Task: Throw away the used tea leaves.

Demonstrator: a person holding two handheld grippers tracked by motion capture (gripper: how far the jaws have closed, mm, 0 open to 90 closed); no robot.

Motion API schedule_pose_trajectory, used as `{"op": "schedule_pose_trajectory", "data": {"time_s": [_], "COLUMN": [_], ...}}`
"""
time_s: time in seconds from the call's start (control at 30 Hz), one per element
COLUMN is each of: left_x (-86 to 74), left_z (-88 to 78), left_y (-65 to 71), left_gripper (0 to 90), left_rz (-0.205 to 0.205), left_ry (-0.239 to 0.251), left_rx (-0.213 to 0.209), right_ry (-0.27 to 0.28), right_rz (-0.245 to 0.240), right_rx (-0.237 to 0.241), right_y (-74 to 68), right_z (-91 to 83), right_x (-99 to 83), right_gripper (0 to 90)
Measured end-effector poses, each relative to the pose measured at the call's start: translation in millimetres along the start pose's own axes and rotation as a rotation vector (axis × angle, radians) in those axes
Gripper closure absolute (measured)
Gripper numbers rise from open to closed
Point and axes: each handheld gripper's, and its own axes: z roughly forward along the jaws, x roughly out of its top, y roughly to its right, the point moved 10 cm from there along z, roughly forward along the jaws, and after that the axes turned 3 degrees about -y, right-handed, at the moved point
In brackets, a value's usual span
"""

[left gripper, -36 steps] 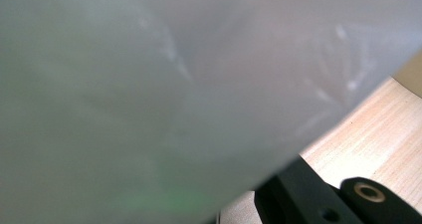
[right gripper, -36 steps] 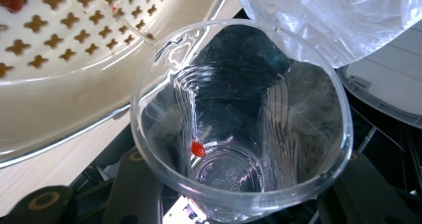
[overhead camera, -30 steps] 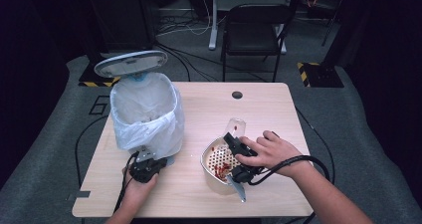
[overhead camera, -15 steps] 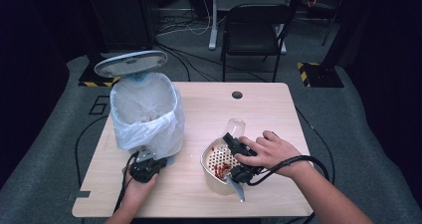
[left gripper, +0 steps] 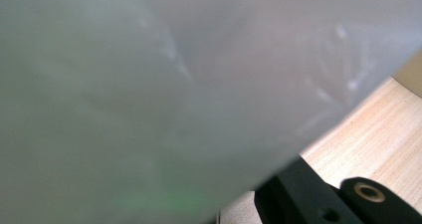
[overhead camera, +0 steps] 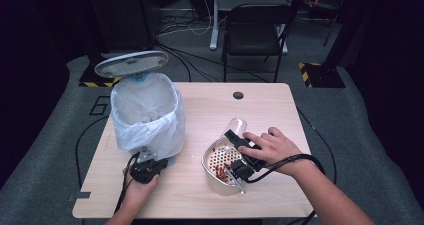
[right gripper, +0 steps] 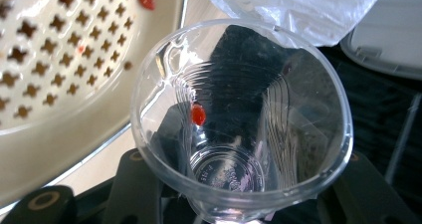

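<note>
Right gripper [overhead camera: 239, 144] has its jaws clamped on a clear plastic cup [right gripper: 239, 119], tipped over the rim of the cream strainer bowl [overhead camera: 215, 180], with 1 red berry [right gripper: 198, 114] stuck inside. Left gripper [overhead camera: 146, 166] sits closed against the bagged trash bin [overhead camera: 147, 112].

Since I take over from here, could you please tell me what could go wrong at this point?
1. The right gripper clamps a thin clear cup tipped beside the colander; a tighter squeeze might crack it or pop it loose.
2. One red berry clings inside the cup and could drop on the table rather than in the colander.
3. The left gripper sits at the foot of the bin; a push might tip it.
</note>
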Motion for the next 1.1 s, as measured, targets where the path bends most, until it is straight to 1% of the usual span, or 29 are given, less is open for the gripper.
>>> {"op": "schedule_pose_trajectory", "data": {"time_s": [0.03,0.07,0.1,0.13,0.17,0.2,0.3,0.33,0.43,0.47,0.5,0.53,0.57,0.6,0.63,0.67,0.7,0.73,0.8,0.87,1.0,1.03,1.07,1.1], "left_x": [1.7,1.7,1.8,1.8,1.9,1.8,1.8,1.9,1.9,1.8,1.8,1.8,1.8,1.9,1.9,1.9,1.9,1.8,1.8,1.9,1.8,1.8,1.9,1.9], "left_z": [0.9,0.7,0.7,0.8,0.8,0.8,0.7,0.8,0.8,0.8,0.7,0.8,0.7,0.8,0.8,0.8,0.8,0.7,0.8,0.8,0.7,0.8,0.8,0.8], "left_y": [1.9,2.6,2.6,2.6,2.7,2.7,2.7,2.7,2.7,2.7,2.7,2.7,2.6,2.7,2.7,2.7,2.6,2.6,2.6,2.7,2.7,2.7,2.7,2.7], "left_gripper": [90.0,90.0,90.0,90.0,90.0,90.0,90.0,90.0,90.0,90.0,90.0,90.0,90.0,90.0,90.0,90.0,90.0,90.0,90.0,90.0,90.0,90.0,90.0,90.0], "left_rz": [-0.023,-0.031,-0.032,-0.031,-0.030,-0.030,-0.030,-0.030,-0.031,-0.030,-0.030,-0.030,-0.030,-0.031,-0.031,-0.031,-0.030,-0.030,-0.030,-0.031,-0.030,-0.030,-0.030,-0.030], "left_ry": [0.018,0.019,0.020,0.020,0.020,0.020,0.020,0.020,0.020,0.020,0.020,0.020,0.020,0.021,0.020,0.020,0.020,0.020,0.020,0.020,0.020,0.020,0.020,0.020], "left_rx": [-0.003,-0.004,-0.003,-0.004,-0.005,-0.005,-0.005,-0.005,-0.005,-0.005,-0.005,-0.005,-0.005,-0.005,-0.005,-0.005,-0.005,-0.005,-0.005,-0.005,-0.005,-0.005,-0.005,-0.005], "right_ry": [0.015,0.022,0.013,0.017,0.028,0.033,0.054,0.062,0.076,0.081,0.083,0.081,0.083,0.091,0.099,0.109,0.121,0.130,0.148,0.158,0.185,0.194,0.205,0.212], "right_rz": [0.009,0.073,0.091,0.135,0.167,0.208,0.289,0.337,0.410,0.450,0.472,0.510,0.536,0.590,0.619,0.671,0.712,0.767,0.830,0.878,0.983,0.999,1.035,1.054], "right_rx": [0.008,0.006,0.033,0.047,0.068,0.084,0.120,0.127,0.140,0.141,0.145,0.146,0.148,0.158,0.158,0.158,0.161,0.164,0.169,0.172,0.215,0.219,0.224,0.230], "right_y": [2.2,1.1,2.8,2.8,3.5,3.9,6.7,8.6,10.5,11.3,11.3,11.5,11.6,11.4,12.2,13.2,14.1,15.1,16.4,17.4,17.0,17.8,18.8,19.3], "right_z": [0.8,1.9,0.2,0.5,0.7,0.4,1.1,1.9,3.9,4.9,5.5,6.7,7.3,7.5,7.8,8.0,8.2,8.1,8.9,10.3,13.0,13.6,14.2,14.4], "right_x": [-0.2,-2.0,-4.4,-5.2,-5.9,-7.0,-10.3,-12.6,-16.5,-18.5,-19.7,-22.5,-23.9,-25.8,-27.1,-29.0,-30.1,-31.6,-32.9,-34.3,-35.4,-36.0,-36.7,-37.2], "right_gripper": [52.6,52.6,52.6,52.6,52.6,52.6,52.5,52.5,52.5,52.5,52.5,52.5,52.5,52.6,52.6,52.6,52.6,52.6,52.6,52.6,52.7,52.7,52.7,52.7]}}
